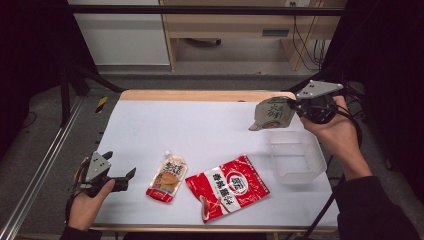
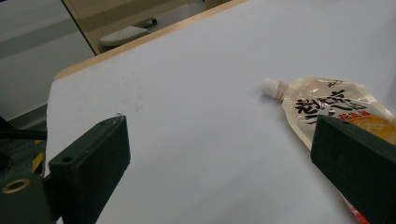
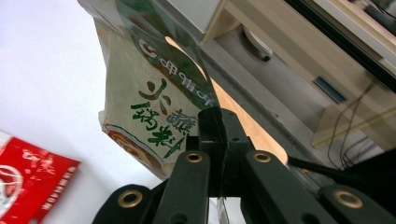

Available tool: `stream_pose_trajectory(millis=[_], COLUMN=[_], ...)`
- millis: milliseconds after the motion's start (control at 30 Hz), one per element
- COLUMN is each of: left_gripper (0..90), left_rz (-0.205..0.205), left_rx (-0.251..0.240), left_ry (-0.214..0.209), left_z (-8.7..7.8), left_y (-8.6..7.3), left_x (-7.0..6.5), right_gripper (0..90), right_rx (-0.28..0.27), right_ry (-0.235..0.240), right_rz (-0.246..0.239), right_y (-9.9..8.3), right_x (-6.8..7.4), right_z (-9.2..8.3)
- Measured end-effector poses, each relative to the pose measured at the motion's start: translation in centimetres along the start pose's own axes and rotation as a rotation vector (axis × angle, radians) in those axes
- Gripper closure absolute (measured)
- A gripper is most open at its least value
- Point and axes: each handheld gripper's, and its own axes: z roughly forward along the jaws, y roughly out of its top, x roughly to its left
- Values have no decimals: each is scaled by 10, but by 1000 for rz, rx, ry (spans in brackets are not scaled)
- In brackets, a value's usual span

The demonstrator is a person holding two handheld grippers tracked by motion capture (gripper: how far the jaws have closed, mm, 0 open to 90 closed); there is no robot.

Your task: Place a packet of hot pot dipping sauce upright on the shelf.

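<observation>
Now: left tongs [image 1: 121,167] wide apart, low at counter [image 1: 210,125] left edge, nothing between. Spouted pouch [image 1: 167,177] just right of them, flat. Red packet [image 1: 227,187] beside it. Clear tub [image 1: 296,157] near right edge. Right tongs [image 1: 292,104] clamped on green pouch [image 1: 272,113], lifted above counter behind tub.

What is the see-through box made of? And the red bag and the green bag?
The box looks like clear, slightly frosted plastic: the table shows through its walls. The red bag seems to be glossy plastic film, crinkled and shiny. The green bag, pinched in the right gripper, looks like thin, floppy printed film; it bends and reflects light.
</observation>
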Motion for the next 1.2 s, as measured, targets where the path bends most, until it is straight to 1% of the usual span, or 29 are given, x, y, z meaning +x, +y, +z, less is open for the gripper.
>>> stream_pose_trajectory(millis=[33,100,167,200,233,300,367,433,500,600,633,900,1200], left_gripper=[45,45,45,45,45,45,45,45,45,45,45,44,44], left_rz=[0,-2,1,1,0,1,2,5,13,20,24,28,30], left_rx=[4,7,8,8,8,10,11,11,15,18,19,22,23], left_ry=[4,7,10,10,11,11,16,14,15,15,13,19,17], left_z=[0,1,1,1,1,1,1,1,1,1,1,0,1], left_y=[0,-1,-1,-1,-1,-1,-1,-1,-1,-1,-1,-1,-1], left_x=[0,1,1,1,1,1,1,0,-1,-1,-1,0,-1], right_gripper=[900,900,900,900,900,900,900,900,900,900,900,900,900], right_rx=[0,3,12,12,19,23,28,37,51,52,51,64,75], right_ry=[0,-18,-26,-26,-38,-43,-60,-70,-78,-82,-89,-89,-91], right_rz=[0,28,35,35,48,55,73,80,81,87,95,115,127], right_y=[0,-10,-15,-15,-21,-23,-31,-36,-40,-43,-47,-59,-65], right_x=[0,-9,-14,-14,-20,-21,-27,-29,-32,-34,-36,-40,-42], right_z=[0,2,4,4,6,7,11,14,17,20,22,28,31])
